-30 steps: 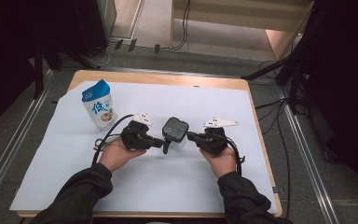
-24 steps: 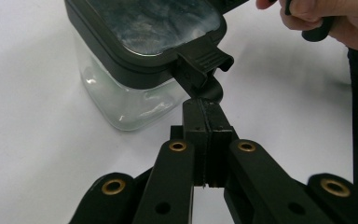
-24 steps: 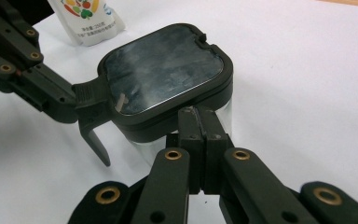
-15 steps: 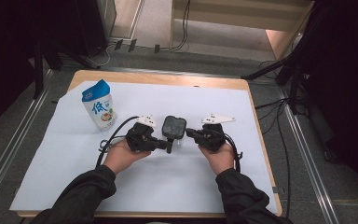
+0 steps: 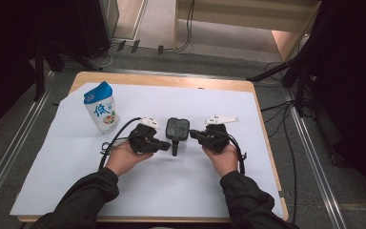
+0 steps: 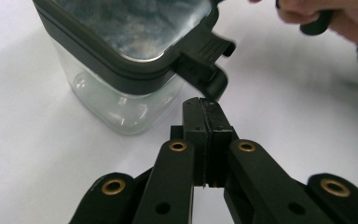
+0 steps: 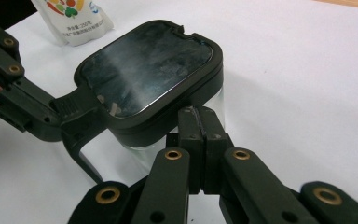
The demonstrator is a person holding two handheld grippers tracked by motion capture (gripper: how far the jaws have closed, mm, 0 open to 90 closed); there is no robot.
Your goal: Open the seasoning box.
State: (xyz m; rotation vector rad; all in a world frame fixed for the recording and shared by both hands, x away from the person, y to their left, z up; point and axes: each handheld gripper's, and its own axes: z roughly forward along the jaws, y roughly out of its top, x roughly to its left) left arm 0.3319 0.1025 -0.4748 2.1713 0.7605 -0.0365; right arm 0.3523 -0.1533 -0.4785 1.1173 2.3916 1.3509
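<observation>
A clear square jar [image 5: 177,129] with a black lid stands mid-table on the white sheet [image 5: 138,191]. Its black latch [image 5: 175,148] sticks out toward the person. My left gripper [image 5: 167,146] is shut and empty. In the left gripper view, the left gripper [image 6: 204,109] has its tips just below the latch [image 6: 205,60] of the jar [image 6: 121,56]. My right gripper [image 5: 192,135] is also shut. The right gripper [image 7: 196,116] has its tips at the glass wall under the lid rim of the jar [image 7: 144,70]. Across from it are the latch [image 7: 81,126] and left gripper [image 7: 9,93].
A white and blue pouch [image 5: 101,107] stands upright at the back left, and its lower part [image 7: 72,16] is seen beyond the jar. Cables trail from both grippers. The wooden table edge [image 5: 171,81] borders the sheet at the back.
The left gripper has edged right, closer to the jar's latch. The right gripper and jar have barely shifted.
</observation>
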